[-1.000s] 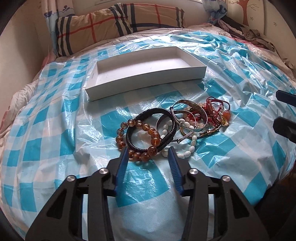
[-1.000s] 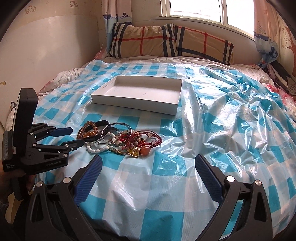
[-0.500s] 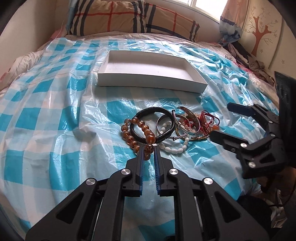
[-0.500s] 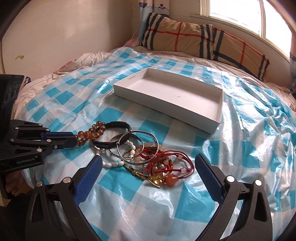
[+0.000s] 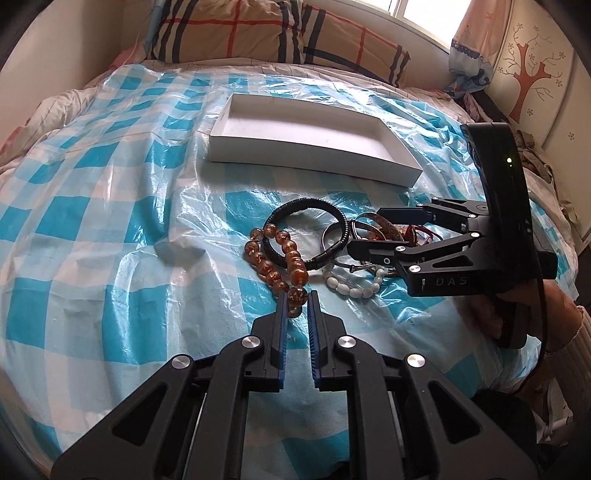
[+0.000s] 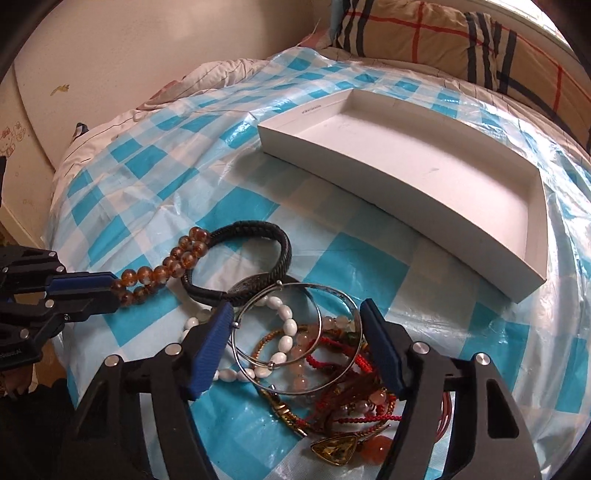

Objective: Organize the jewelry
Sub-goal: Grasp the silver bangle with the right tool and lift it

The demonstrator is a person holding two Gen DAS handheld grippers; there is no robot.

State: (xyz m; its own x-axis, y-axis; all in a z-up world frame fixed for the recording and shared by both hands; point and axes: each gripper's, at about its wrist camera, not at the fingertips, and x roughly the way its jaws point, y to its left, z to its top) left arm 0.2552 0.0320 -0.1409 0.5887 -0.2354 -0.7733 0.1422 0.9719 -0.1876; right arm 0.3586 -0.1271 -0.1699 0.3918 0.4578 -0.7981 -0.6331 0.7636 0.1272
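Observation:
A heap of bracelets lies on the blue-checked plastic sheet (image 5: pixel 110 221), in front of a shallow white box (image 5: pixel 314 162) (image 6: pixel 369 192). My left gripper (image 5: pixel 297 301) (image 6: pixel 112 291) is shut on a bead of the amber bead bracelet (image 5: pixel 291 258) (image 6: pixel 177 258), which drapes over a black braided bracelet (image 5: pixel 306 203) (image 6: pixel 258 229). My right gripper (image 6: pixel 295 308) (image 5: pixel 369 230) hangs low over the heap with its jaws closing. Silver bangles (image 6: pixel 325 289) and a white bead bracelet (image 6: pixel 286 325) lie between its fingers. Red cord pieces (image 6: pixel 343 354) lie underneath.
A plaid pillow (image 5: pixel 277 33) (image 6: pixel 480 37) lies behind the box at the head of the bed. A pale wall (image 6: pixel 129 55) runs along the left side. A hand (image 5: pixel 517 314) holds the right gripper at the bed's right edge. Bare sheet surrounds the heap.
The left jaws closed onto the amber bead bracelet and stayed. The right gripper came down and leftward over the heap, and its jaws narrowed around the silver bangles.

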